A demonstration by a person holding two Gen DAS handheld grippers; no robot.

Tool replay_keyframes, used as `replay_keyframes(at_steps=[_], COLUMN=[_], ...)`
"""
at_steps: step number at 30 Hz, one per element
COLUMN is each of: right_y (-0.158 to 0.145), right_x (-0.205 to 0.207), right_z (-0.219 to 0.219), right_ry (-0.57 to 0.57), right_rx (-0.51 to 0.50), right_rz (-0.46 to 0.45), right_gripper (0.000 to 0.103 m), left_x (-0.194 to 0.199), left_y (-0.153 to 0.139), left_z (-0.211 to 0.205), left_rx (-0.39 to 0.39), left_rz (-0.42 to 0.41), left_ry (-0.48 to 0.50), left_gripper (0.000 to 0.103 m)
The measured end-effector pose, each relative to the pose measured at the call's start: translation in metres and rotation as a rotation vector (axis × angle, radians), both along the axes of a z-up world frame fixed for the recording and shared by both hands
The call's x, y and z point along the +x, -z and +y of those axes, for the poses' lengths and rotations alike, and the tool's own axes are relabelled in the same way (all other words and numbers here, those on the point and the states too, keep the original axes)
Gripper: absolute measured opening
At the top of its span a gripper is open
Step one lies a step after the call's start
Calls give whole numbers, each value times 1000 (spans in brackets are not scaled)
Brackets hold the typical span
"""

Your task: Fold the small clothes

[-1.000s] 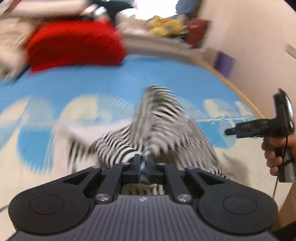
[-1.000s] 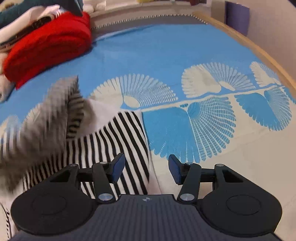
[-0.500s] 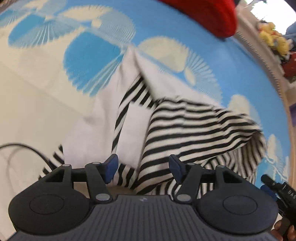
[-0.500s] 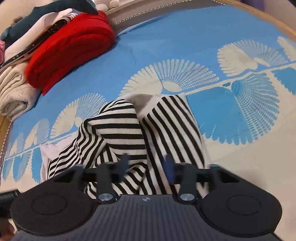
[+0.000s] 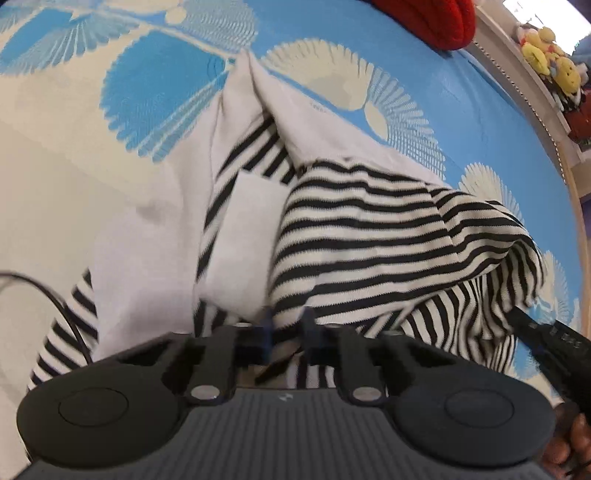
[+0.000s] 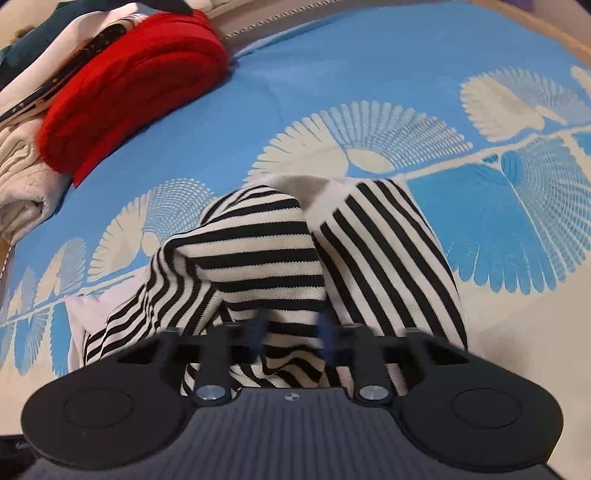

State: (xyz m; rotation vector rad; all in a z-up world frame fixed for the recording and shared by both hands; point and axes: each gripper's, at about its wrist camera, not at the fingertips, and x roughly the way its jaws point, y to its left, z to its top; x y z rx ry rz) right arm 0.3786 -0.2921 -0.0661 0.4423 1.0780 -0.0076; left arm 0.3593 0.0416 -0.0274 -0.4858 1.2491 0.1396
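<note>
Underneath everything lies a bedspread (image 5: 480,92), bright blue with cream fan-shaped motifs, its near part plain cream. Seen from the right wrist, the far left holds a stack of folded clothes: a cream knit (image 6: 22,184) at the bottom, a red sweater (image 6: 133,81) beside it, darker pieces on top. A pale wooden edge (image 6: 546,26) curves along the far right. From the left wrist, stuffed toys (image 5: 550,59) sit on a ledge at the upper right.

The striped garment (image 5: 369,229), black and white with plain white panels, lies rumpled in the middle of the bedspread, one fold raised over the rest. The left gripper (image 5: 287,330) has its blue-tipped fingers drawn close with a narrow gap, striped cloth between them; whether they pinch it I cannot tell. The right gripper (image 6: 291,336) is blurred, its fingers wider apart, straddling a hump of the fabric.
</note>
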Motion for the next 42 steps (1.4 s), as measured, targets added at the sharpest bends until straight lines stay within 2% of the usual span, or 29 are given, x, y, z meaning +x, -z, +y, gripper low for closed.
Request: replay_keyframes(at_steps=[3,5,7,9,11,13,14,15,17,18,19,20,21,22,23,24,27,28,29,30,31,32,33,36,37,38,39,40,42], right_y=[-27,-50,-70,-81,-80,-67,-57,-49,-36,-33,-31,-30,-30,-29,-27,-24,-3,5,10,11,10,6,-1,-31,-38,-42,-40,-33,-8], right_x=[-6,-11,-18,-24,-32,-38,-41,-43,-43,-43,-41,-38,-34,-31,-28,-26,-20,-19,-18,-18,-18,-18,-18,-23,-26,-29,-30,-30,-31], right_z=[-10,-20,-34,-45,-50,-51,-50,-47,-39,-38,-40,-44,-47,-50,-50,-47,-38,-37,-34,-31,-29,-28,-30,-52,-59,-64,-65,-65,-63], right_ry=[-3,-15,-27,-59,-128,-182,-210,-243,-298,-298,-283,-267,-250,-220,-189,-176,-167,-166,-165,-168,-171,-165,-141,23,73,104,114,115,112], right_rx=[57,96,176,256,283,242,194,136,6,-26,-27,2,27,38,31,24,30,36,39,45,53,59,68,138,147,140,117,91,88], right_rz=[-87,-139,-173,-162,-99,16,73,107,161,161,145,132,121,100,79,73,131,163,188,187,174,154,119,-44,-81,-92,-72,-23,122], right_gripper=[2,2,2,2,2,2,2,2,6,8,8,16,24,41,52,54,53,52,45,38,22,7,3,3,3,3,3,3,3], left_x=[0,-2,-6,-7,-8,-7,-6,-3,0,-1,-3,-3,-3,-3,-3,-3,-6,-5,-5,-4,-4,-4,-5,-9,-12,-14,-13,-10,-7], left_y=[-11,-20,-34,-45,-52,-50,-45,-36,-13,-6,-4,-5,-9,-13,-16,-16,-5,-1,2,3,2,-2,-12,-55,-64,-67,-63,-53,-24], left_z=[11,23,38,47,53,58,59,59,59,61,66,67,65,63,60,57,52,51,49,46,44,42,40,28,24,23,25,29,41], left_rx=[-7,-55,-129,-164,-196,-186,-158,-106,-6,-4,-36,-67,-88,-101,-113,-126,-139,-138,-138,-134,-126,-112,-81,72,109,119,111,103,72], left_rz=[-75,-151,-265,-332,-371,-350,-296,-208,-21,24,29,24,10,-7,-22,-27,17,32,41,41,26,-7,-74,-332,-383,-399,-370,-305,-135], left_ry=[0,-24,-46,-33,-16,-24,-27,-24,-28,-53,-85,-101,-99,-90,-83,-79,-96,-103,-98,-80,-61,-45,-33,68,98,110,108,95,41], left_gripper=[3,3,3,3,3,4,4,6,20,28,28,28,34,47,53,56,52,39,32,20,7,1,2,2,2,2,2,2,2])
